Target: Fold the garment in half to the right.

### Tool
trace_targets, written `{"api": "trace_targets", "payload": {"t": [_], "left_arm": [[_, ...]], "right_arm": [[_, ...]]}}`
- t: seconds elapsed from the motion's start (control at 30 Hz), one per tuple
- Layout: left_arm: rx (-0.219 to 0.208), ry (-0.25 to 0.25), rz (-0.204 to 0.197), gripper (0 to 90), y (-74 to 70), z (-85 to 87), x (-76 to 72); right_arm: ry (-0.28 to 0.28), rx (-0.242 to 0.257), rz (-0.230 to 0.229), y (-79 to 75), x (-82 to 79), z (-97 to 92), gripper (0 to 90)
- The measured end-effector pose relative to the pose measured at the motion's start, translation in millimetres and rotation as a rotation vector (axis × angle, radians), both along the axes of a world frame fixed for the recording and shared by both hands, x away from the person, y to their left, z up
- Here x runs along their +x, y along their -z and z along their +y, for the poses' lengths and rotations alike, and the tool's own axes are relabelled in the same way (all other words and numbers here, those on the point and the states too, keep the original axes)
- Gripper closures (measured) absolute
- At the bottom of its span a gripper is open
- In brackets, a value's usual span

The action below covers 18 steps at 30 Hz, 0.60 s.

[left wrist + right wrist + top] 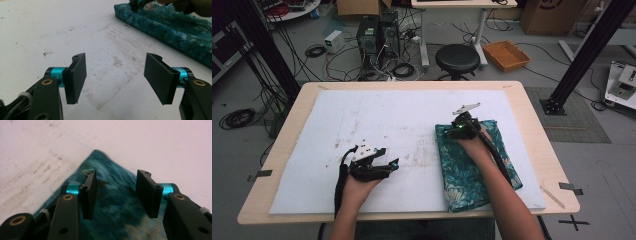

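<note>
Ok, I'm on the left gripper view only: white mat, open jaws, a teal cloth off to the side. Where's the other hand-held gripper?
Observer: The right hand-held gripper is over the far left corner of the folded teal cloth.
Operator: Is it gripping the cloth?
Observer: No. In the right gripper view the jaws stand apart above the cloth, with nothing pinched between them.
Operator: How does the cloth lie on the table?
Observer: The high view shows it folded into a long rectangle on the right side of the white mat, its near end reaching the mat's front edge.
Operator: And my own gripper?
Observer: The left hand-held gripper sits over bare mat, apart from the cloth.
</note>
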<state>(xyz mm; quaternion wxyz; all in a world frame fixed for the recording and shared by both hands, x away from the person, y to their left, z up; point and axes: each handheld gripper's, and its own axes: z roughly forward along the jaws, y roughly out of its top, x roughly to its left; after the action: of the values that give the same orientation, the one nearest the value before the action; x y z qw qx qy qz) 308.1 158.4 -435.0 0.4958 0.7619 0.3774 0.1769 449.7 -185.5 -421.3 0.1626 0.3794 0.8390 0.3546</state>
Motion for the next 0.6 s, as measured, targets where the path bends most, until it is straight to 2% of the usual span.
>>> {"api": "trace_targets", "payload": {"t": [0.13, 0.27, 0.33, 0.43, 0.6], "left_arm": [[0.001, -0.002, 0.005, 34.7, 1.2, -0.7, 0.2], [0.001, 0.0, 0.004, 34.6, 1.2, -2.4, 0.2], [0.002, -0.001, 0.003, 34.6, 1.1, -2.8, 0.5], [0.005, -0.003, 0.003, 34.7, 1.4, -2.8, 0.9], [0.001, -0.007, 0.005, 34.6, 1.7, -0.4, 1.1]], "right_arm": [[0.123, 0.001, -0.053, -12.5, -2.3, -46.6, 52.6], [0.277, -0.032, -0.035, -5.9, 3.2, -95.7, 56.1], [0.314, -0.034, 0.006, 2.8, 7.4, -111.7, 63.6], [0.343, -0.049, 0.04, 14.7, 12.4, -121.8, 67.7], [0.36, -0.078, 0.002, 16.0, 13.6, -122.0, 66.2]]}}
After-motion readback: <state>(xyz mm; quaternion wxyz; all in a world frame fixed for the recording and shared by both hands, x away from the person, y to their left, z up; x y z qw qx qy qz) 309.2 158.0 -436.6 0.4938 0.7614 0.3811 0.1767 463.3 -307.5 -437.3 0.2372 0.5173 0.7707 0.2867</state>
